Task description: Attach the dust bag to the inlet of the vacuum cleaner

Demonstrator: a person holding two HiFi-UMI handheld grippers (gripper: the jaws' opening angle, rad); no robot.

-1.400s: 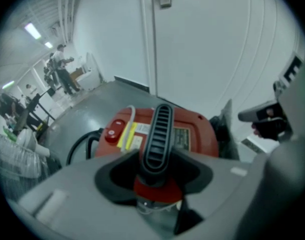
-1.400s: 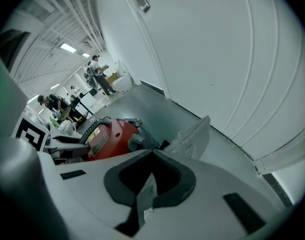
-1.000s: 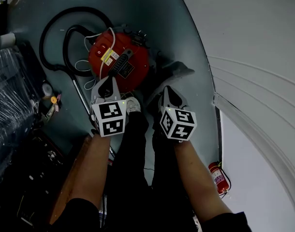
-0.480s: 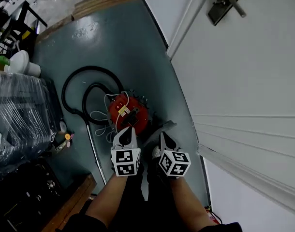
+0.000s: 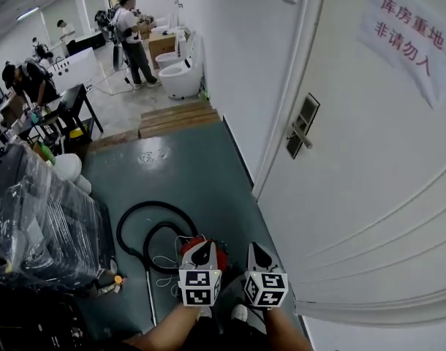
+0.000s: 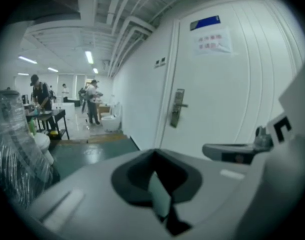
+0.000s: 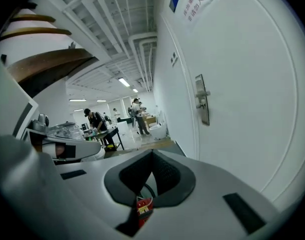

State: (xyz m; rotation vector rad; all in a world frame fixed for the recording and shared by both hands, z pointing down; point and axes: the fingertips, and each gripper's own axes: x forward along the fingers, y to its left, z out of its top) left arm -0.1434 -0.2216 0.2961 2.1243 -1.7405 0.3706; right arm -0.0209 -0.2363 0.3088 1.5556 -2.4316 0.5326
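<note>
The red vacuum cleaner [image 5: 196,246] stands on the green floor, mostly hidden behind my two grippers. Its black hose [image 5: 145,225] loops to the left of it. No dust bag shows in any view. My left gripper [image 5: 205,246] and right gripper [image 5: 254,247] are held side by side above the vacuum, both shut with nothing in them. In the left gripper view the jaws [image 6: 153,152] meet at a point. Those of the right gripper [image 7: 152,154] meet too, with a slice of the red vacuum [image 7: 142,209] showing through the slot beneath them.
A white door [image 5: 369,167] with a lever handle [image 5: 302,134] fills the right side. A plastic-wrapped bulk [image 5: 40,225] stands at the left. Wooden boards [image 5: 175,117], a toilet [image 5: 180,75] and several people at tables lie beyond the green floor [image 5: 186,174].
The head view has swung up from the floor to take in the door and hall. Both grippers have risen together, and the vacuum now looks smaller and sits lower in frame.
</note>
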